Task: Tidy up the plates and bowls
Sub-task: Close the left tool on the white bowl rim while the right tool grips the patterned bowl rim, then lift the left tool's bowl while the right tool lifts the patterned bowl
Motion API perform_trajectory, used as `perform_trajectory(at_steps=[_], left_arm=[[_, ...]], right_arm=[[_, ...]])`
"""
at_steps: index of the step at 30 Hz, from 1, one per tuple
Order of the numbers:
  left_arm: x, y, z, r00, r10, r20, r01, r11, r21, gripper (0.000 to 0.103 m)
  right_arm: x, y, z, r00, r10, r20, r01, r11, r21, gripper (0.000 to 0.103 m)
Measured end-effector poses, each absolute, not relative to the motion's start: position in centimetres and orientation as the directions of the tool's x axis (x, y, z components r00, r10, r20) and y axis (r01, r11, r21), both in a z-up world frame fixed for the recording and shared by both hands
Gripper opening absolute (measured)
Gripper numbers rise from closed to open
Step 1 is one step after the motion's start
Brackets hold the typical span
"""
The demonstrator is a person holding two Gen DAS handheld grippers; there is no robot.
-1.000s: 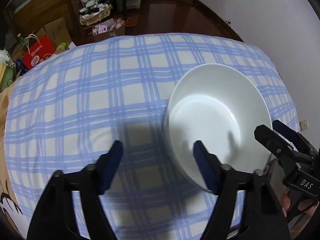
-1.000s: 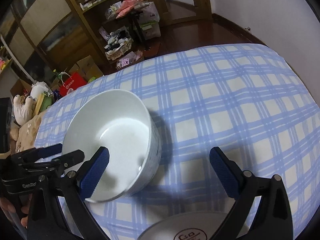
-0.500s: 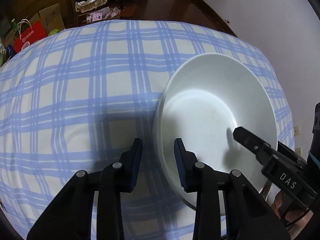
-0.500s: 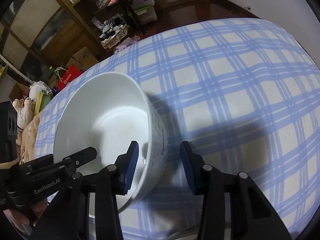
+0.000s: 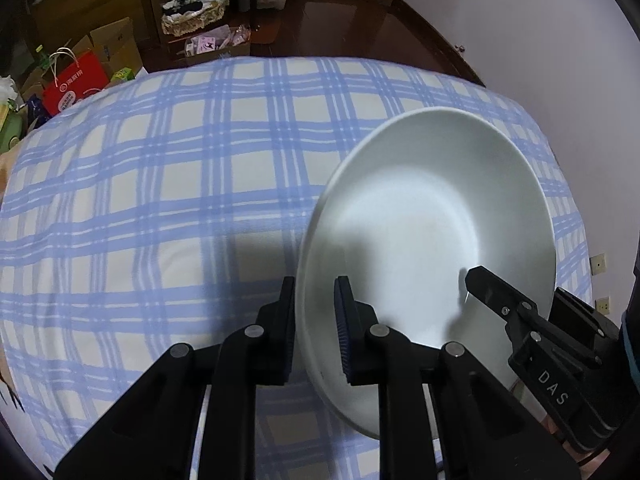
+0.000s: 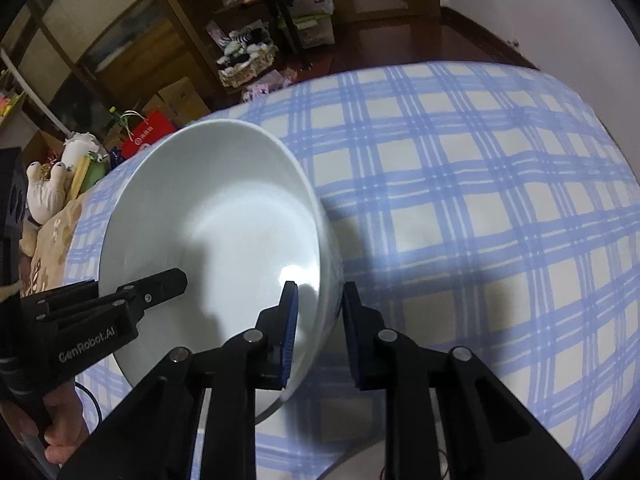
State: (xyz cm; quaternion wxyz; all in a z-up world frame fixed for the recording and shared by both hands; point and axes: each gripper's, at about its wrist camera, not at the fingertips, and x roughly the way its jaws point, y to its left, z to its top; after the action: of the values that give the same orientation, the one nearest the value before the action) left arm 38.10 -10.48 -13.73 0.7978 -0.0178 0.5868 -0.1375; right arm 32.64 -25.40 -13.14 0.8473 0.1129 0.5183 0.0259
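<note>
A large white bowl (image 5: pixel 432 216) sits over the blue-checked tablecloth (image 5: pixel 180 184). My left gripper (image 5: pixel 316 328) is shut on the bowl's left rim, one finger inside and one outside. My right gripper (image 6: pixel 318 328) is shut on the bowl's (image 6: pixel 216 216) right rim the same way. The right gripper also shows at the right of the left wrist view (image 5: pixel 500 300), and the left gripper at the left of the right wrist view (image 6: pixel 152 296). The bowl looks raised and tilted a little; its base is hidden.
The checked tablecloth (image 6: pixel 480 200) covers a round table. A pale rim of another dish (image 6: pixel 360 456) peeks out below the right gripper. Beyond the table edge are a red bag (image 5: pixel 74 88), boxes, wooden shelves (image 6: pixel 168 40) and soft toys (image 6: pixel 48 192). A white wall (image 5: pixel 540 20) stands at right.
Both grippers have closed from wide open onto opposite sides of the bowl's rim. The bowl now appears larger and closer, seemingly raised off the cloth.
</note>
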Motion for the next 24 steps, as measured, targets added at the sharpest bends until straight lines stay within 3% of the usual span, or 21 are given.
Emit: perform_trajectory(at_steps=[12, 24], left_arm=[[34.4, -8.4, -10.6, 0.259, -0.235, -0.937, 0.162, 0.967, -0.198, 0.018], [28.2, -4.0, -9.2, 0.251, -0.198, -0.948, 0.104, 0.979, -0.177, 0.018]], right_arm=[[29.5, -23.8, -9.2, 0.476, 0.19, -0.858, 0.043, 0.97, 0.239, 0.022], [24.8, -19.7, -9.1, 0.442, 0.229, -0.867, 0.018, 0.964, 0.264, 0.021]])
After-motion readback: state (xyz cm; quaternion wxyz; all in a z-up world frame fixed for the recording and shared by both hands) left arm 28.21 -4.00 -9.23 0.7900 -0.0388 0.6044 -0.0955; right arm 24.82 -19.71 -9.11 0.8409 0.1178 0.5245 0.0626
